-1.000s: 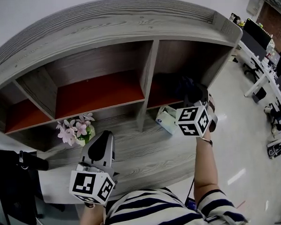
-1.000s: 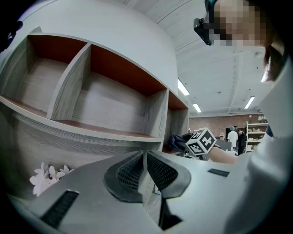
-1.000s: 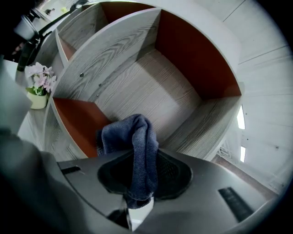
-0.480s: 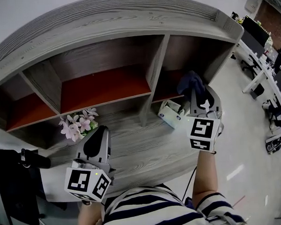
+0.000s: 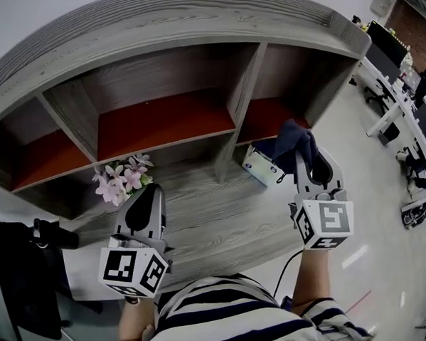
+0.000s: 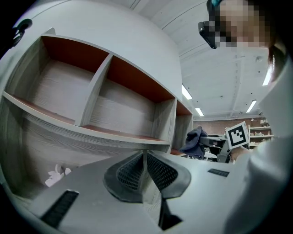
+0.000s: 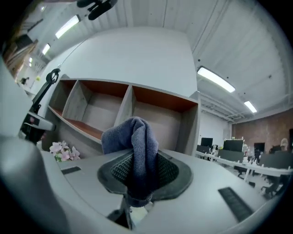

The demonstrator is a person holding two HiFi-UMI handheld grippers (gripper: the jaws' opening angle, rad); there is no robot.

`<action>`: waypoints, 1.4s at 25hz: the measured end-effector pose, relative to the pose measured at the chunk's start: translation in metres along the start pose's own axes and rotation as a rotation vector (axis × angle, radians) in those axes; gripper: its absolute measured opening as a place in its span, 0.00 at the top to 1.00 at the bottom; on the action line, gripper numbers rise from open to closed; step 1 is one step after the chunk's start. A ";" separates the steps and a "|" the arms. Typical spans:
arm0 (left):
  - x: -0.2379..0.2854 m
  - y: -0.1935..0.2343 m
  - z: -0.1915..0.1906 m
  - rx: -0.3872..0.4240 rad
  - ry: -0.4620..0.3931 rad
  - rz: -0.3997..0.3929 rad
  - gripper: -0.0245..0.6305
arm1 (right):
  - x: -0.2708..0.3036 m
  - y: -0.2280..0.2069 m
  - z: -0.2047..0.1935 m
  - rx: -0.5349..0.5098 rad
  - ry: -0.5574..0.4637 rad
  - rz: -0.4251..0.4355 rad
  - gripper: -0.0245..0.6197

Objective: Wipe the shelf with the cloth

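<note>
One bunched dark-blue cloth [image 7: 136, 144] bulges from the right gripper [image 7: 138, 177].

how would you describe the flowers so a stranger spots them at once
On the grey wooden shelf unit with red-floored compartments, look at the lower ledge. Under the middle compartment's left end, just beyond the left gripper, sits a bunch of flowers. Its pink and white petals set it apart from the white box further right.

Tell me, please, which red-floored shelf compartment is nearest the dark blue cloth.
The rightmost compartment: the dark blue cloth, pinched in the right gripper, is just before its opening; the other two lie further left.
</note>
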State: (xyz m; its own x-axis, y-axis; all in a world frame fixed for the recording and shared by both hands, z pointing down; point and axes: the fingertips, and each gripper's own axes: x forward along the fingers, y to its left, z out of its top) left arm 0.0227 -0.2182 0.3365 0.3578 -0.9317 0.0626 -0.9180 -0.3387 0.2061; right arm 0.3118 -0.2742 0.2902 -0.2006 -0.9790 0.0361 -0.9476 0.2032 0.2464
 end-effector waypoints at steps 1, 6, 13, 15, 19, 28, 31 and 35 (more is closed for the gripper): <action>-0.001 0.002 0.000 -0.001 0.000 0.006 0.91 | -0.003 0.004 -0.003 0.026 0.003 0.018 0.81; -0.008 0.013 -0.005 -0.008 0.008 0.034 0.91 | -0.011 0.020 -0.022 0.113 0.028 0.060 0.81; -0.016 0.028 -0.013 -0.004 0.030 0.076 0.91 | -0.011 0.048 -0.047 0.247 0.079 0.134 0.81; -0.019 0.034 -0.015 -0.009 0.034 0.092 0.91 | -0.011 0.056 -0.051 0.260 0.091 0.149 0.81; -0.026 0.047 -0.016 -0.025 0.032 0.128 0.91 | -0.009 0.069 -0.053 0.272 0.103 0.180 0.81; -0.035 0.062 -0.019 -0.059 0.024 0.176 0.91 | -0.009 0.091 -0.059 0.297 0.121 0.231 0.81; -0.037 0.064 -0.019 -0.063 0.024 0.183 0.91 | -0.009 0.097 -0.059 0.293 0.125 0.242 0.81; -0.038 0.065 -0.020 -0.065 0.029 0.189 0.91 | -0.008 0.101 -0.060 0.296 0.136 0.250 0.81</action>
State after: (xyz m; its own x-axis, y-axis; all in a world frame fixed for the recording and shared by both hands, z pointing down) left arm -0.0475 -0.2020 0.3673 0.1858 -0.9734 0.1344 -0.9568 -0.1481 0.2503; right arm 0.2333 -0.2467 0.3732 -0.4177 -0.8880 0.1923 -0.9085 0.4113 -0.0744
